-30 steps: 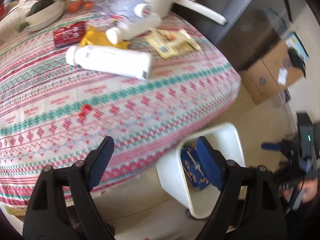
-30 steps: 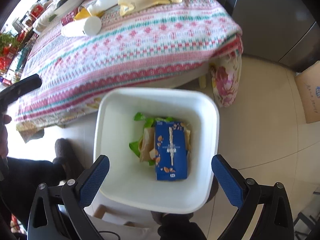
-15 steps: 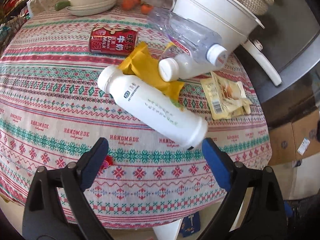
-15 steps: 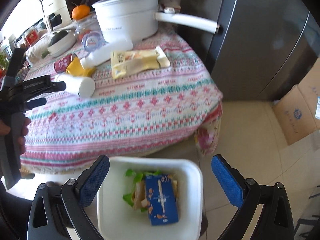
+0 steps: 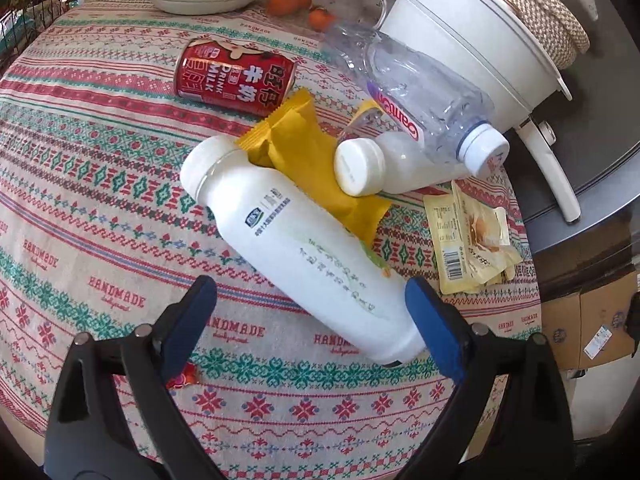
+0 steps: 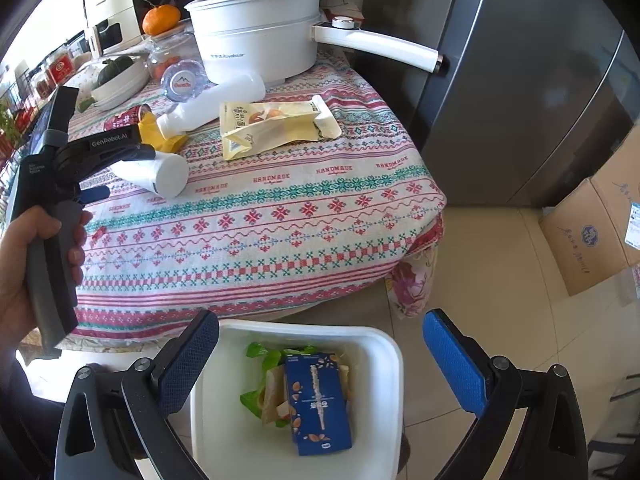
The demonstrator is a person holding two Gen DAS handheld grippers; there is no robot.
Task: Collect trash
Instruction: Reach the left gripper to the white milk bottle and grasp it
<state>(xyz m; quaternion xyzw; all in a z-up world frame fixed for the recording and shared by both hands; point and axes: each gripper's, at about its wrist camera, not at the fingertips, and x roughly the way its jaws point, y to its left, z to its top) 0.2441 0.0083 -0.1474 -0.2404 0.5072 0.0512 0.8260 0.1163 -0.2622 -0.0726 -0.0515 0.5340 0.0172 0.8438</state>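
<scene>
Fingers wide on left gripper (image 5: 308, 312), jaws just opened, straddling base of white plastic milk bottle (image 5: 296, 256); long axis diagonal, cap up-left; right gripper (image 6: 320, 356) wide, empty, farther.

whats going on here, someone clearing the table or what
A person is collecting trash with a handheld gripper in each hand. The left gripper, fingers wide apart and just opened further, is over the large white bottle lying on the tablecloth, not gripping it. The right gripper is open and empty above the white bin on the floor, which already holds a blue carton and wrappers. A red can, yellow wrapper and clear bottle remain on the table.
</scene>
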